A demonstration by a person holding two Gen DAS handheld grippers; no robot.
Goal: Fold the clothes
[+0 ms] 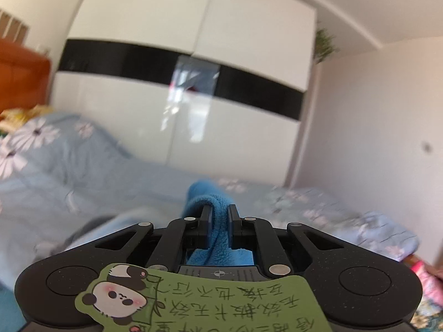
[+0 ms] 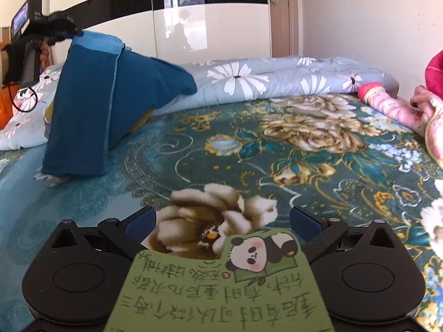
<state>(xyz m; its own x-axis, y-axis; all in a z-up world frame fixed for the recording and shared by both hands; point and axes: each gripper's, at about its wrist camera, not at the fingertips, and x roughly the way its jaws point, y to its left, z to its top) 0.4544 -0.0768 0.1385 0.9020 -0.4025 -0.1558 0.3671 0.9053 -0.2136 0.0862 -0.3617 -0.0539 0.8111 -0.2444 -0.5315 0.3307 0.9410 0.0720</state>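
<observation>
A blue fleece garment (image 2: 91, 110) hangs from my left gripper (image 2: 62, 29), lifted above the bed at the left of the right wrist view; its lower edge touches the floral blanket (image 2: 277, 149). In the left wrist view my left gripper (image 1: 220, 215) is shut on a fold of this blue fleece (image 1: 218, 221). My right gripper (image 2: 223, 221) is open and empty, low over the blanket near its front.
A light blue daisy-print quilt (image 2: 263, 83) lies bunched along the back of the bed. Pink clothing (image 2: 393, 108) and a person's hand are at the right edge. A white and black wardrobe (image 2: 210, 22) stands behind the bed.
</observation>
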